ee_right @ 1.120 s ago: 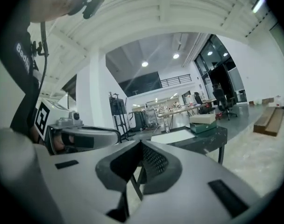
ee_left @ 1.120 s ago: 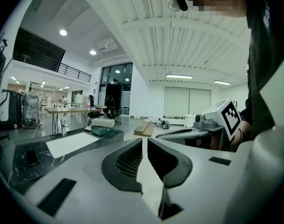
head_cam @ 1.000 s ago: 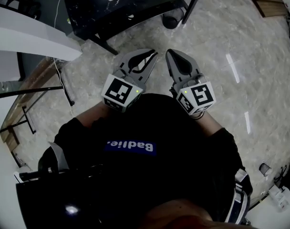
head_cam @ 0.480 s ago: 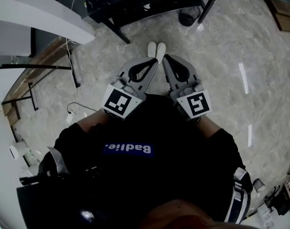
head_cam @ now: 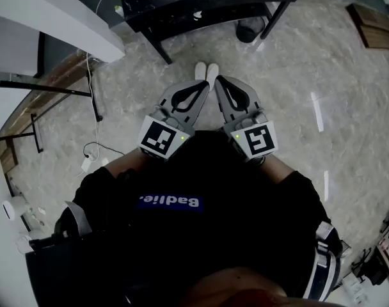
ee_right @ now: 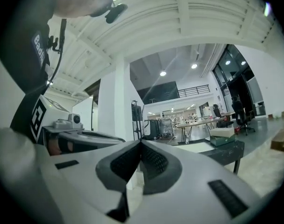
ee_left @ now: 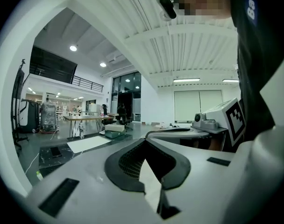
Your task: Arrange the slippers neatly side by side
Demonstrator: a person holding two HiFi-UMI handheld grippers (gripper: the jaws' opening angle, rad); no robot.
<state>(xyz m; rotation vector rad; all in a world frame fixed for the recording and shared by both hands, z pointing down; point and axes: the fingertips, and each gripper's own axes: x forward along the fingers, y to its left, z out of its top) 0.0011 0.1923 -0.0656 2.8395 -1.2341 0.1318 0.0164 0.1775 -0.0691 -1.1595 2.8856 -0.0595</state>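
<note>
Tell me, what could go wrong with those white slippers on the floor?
The slippers already lie close together, so a nudge from the shut left gripper or right gripper could knock them crooked. Both grippers are empty and would need opening before any grab. A dark table leg stands just beyond, so a long reach might bump it.

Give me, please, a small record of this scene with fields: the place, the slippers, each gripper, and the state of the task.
place: pale stone-like floor, with a black table ahead
slippers: two white slippers on the floor, side by side and close together; too small to see details
left gripper: fingers shut, nothing between them, held close to the body
right gripper: fingers shut, nothing between them, held close to the body
task state: the slippers look paired; neither gripper holds one
</note>
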